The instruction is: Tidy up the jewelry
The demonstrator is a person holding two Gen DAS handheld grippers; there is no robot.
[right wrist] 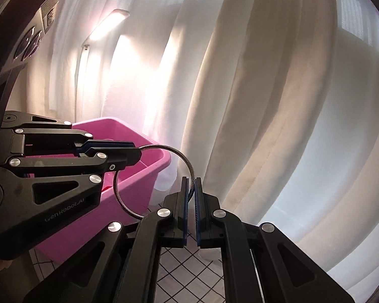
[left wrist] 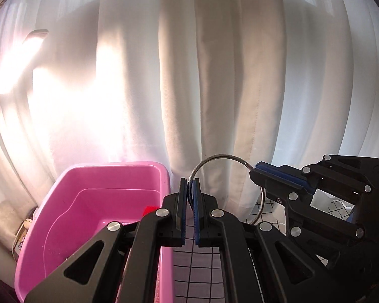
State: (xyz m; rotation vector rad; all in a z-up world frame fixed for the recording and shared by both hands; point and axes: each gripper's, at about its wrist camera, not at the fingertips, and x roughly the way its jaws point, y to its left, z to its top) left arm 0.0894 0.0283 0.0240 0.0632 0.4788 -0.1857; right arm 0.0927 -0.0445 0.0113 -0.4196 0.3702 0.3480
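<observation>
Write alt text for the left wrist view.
Both grippers, left and right, are shut on one silver metal ring, held up before white curtains. A pink plastic tub sits lower left.

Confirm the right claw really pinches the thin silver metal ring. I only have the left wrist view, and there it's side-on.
Observer: Yes. Head-on in the right wrist view, the right claw has its blue pads shut on the edge of the thin silver metal ring.
Operator: How does the left claw look from that side?
Observer: The left claw comes in from the left, roughly level, and is shut on the opposite side of the ring.
Operator: What's behind the ring there?
Observer: The outer wall of the pink plastic tub shows through the ring's lower left half.
</observation>
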